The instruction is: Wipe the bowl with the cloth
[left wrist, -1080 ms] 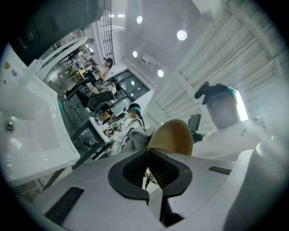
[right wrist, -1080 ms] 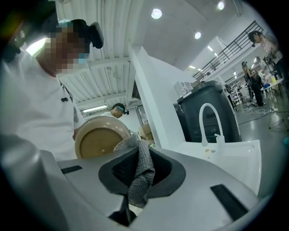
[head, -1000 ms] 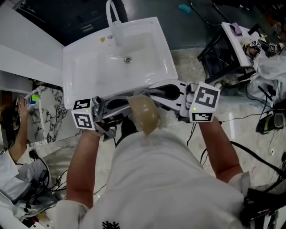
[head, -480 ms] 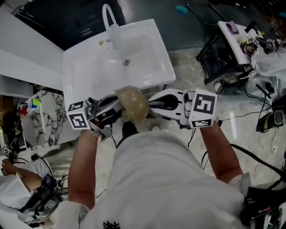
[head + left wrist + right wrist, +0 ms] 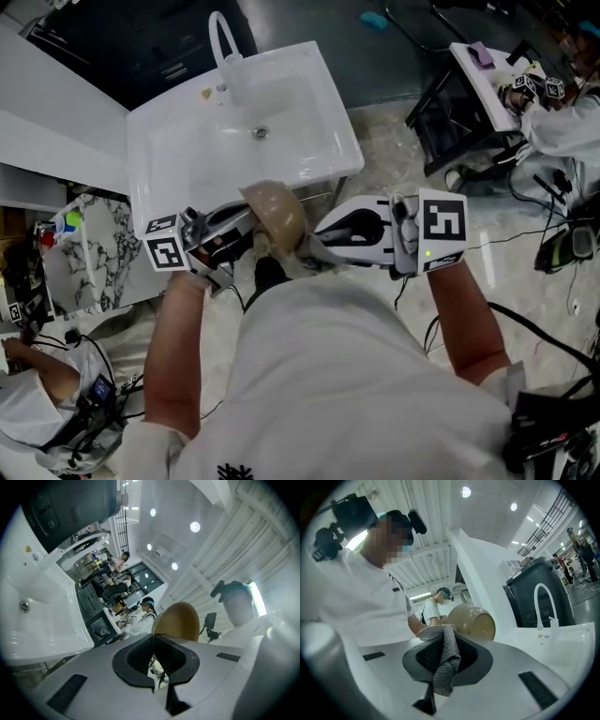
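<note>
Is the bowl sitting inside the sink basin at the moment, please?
No, the left tongs hold the bowl by its rim in the air, on the near side of the sink.

Lab-like workshop: freestanding sink [image 5: 187, 164], cluttered work table [image 5: 476, 77], seated person [image 5: 37, 398] among gear

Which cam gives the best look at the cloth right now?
Right gripper view: the grey mesh cloth hangs pinched in the right gripper, weave clear. Head view: it's nearly all hidden between the bowl and that gripper. Left gripper view: no cloth, only the bowl.
</note>
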Tool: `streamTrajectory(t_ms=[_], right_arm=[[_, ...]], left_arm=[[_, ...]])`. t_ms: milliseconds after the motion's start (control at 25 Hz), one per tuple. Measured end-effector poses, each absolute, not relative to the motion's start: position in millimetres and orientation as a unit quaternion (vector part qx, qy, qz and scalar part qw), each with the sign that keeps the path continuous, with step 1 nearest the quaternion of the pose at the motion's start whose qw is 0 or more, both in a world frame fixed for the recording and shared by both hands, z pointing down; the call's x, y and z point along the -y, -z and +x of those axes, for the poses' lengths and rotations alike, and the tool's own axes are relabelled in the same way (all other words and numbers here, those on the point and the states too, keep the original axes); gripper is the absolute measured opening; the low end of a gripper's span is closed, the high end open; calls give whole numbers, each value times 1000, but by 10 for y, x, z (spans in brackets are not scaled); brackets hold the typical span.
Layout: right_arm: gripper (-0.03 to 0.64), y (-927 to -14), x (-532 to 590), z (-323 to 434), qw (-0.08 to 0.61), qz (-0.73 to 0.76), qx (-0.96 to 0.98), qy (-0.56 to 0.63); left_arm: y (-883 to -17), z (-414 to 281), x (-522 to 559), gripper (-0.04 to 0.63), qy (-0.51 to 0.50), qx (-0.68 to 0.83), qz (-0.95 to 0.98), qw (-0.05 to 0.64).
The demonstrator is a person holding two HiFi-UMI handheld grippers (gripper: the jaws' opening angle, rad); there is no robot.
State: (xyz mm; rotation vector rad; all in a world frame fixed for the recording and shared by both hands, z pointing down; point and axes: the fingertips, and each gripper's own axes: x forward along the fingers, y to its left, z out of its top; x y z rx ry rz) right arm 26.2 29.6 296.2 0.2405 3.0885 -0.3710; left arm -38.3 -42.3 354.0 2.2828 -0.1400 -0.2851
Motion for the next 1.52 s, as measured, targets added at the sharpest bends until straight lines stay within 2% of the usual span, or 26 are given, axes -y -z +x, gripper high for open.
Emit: streamTrajectory(t_ms=[200, 360, 840, 1520], right_arm=[[37, -2684, -218, 364, 79, 78, -985, 129], [37, -2561, -130, 351, 99, 73, -984, 125], [35, -2732, 154, 146, 81, 10, -986, 142], [37, -3139, 28, 123, 30, 9, -984, 174]], left_arm=[[-3602, -326, 302, 18, 102, 38, 905, 412], [-3641, -249, 159, 18, 83, 11, 908, 410], [-3578, -138, -67, 18, 67, -37, 913, 400], [-3317, -403, 103, 18, 156, -18, 905, 396]])
